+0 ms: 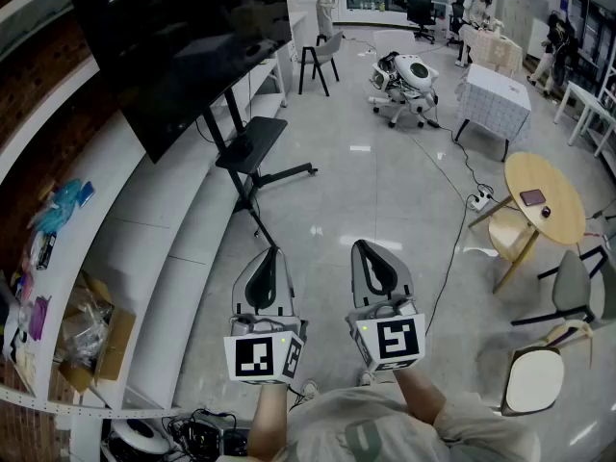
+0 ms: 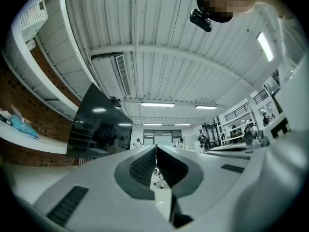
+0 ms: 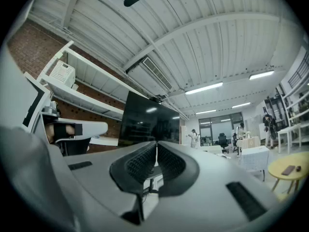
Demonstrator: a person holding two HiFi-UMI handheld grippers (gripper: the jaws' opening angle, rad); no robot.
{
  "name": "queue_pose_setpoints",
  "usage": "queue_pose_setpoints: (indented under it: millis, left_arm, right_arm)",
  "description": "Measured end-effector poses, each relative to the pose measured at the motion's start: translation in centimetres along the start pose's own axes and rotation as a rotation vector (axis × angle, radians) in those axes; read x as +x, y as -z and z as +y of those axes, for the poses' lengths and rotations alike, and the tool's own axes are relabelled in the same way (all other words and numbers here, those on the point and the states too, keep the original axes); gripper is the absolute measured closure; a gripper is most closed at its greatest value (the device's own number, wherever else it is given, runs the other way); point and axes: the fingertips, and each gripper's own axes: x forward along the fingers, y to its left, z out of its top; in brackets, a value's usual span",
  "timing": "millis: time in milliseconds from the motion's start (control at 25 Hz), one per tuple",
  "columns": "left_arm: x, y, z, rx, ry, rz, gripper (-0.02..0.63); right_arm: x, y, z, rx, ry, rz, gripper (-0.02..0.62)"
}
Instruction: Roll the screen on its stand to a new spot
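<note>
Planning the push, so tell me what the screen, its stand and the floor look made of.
Screen: glossy black panel, glass or plastic by the look; it mirrors the ceiling lights.
Stand: dark matte metal, probably; thin post and legs carry the screen.
Floor: pale polished tile or stone, hard to say which; it reflects light patches.
</note>
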Motion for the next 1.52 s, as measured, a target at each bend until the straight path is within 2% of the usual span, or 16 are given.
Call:
queue_pose_setpoints:
  millis: [280, 560, 840, 1040, 1360, 1520]
  left_arm:
    - [1.3, 1.5, 0.1, -0.027, -0.02, 0.015, 0.591]
    - [2.8, 2.5, -2.2, -0.025, -0.009, 0.018, 0.591]
    - [5.8, 4.4, -5.2, -0.051, -0.014, 0.023, 0.591]
    - [7.6, 6.4, -6.7, -0.054, 0.004, 0.063, 0.591]
    - [13.3, 9.7, -2.9, -0.056, -0.011, 0.038, 0.591]
    - [18.0, 12.8, 1.8, -0.082, -0.033, 0.037, 0.591]
  right_arm:
    - [1.1, 0.3, -0.8, -0.014, -0.022, 0.001, 0.574]
    - [0.8, 0.8, -2.9, -0.01, -0.041, 0.003, 0.574]
    - [0.3, 2.2, -7.7, -0.026, -0.034, 0.033, 0.574]
    - [1.0, 4.6, -9.9, 0.031, -0.034, 0.055, 0.574]
    - [6.2, 8.9, -11.0, 0.003, -0.051, 0.074, 0.574]
    - [12.4, 12.3, -11.3, 0.018, -0.053, 0.11, 0.574]
